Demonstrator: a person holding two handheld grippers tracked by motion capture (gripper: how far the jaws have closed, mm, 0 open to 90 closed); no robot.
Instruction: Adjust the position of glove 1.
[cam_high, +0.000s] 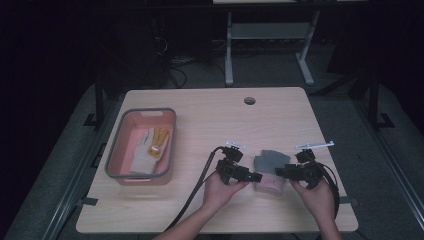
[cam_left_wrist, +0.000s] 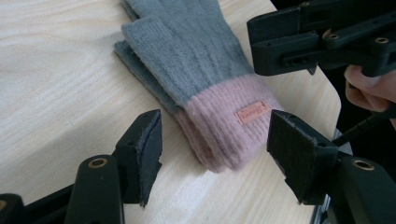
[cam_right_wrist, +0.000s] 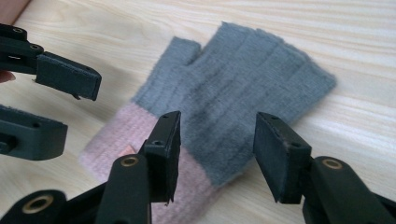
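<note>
Grey-pink gloves (cam_high: 269, 170) lie between both grippers' fingers (cam_left_wrist: 142, 154).

Gloves between two grippers near the front of the surface, a bin off to the left.

A stacked pair of knit gloves (cam_high: 270, 171) lies flat on the surface (cam_high: 210, 120), right of middle and close to the person's edge, cuffs toward the person and fingers pointing away. The left gripper (cam_high: 256, 176) sits just left of the cuffs, the right gripper (cam_high: 278, 171) just right of them, each facing inward with the gloves between. Well apart, at the left side, stands a bin (cam_high: 142, 145), and inside it lies another pair of gloves (cam_high: 150, 148). Toward the far edge, behind the knit gloves, is a cable hole (cam_high: 249, 100) in the surface.
</note>
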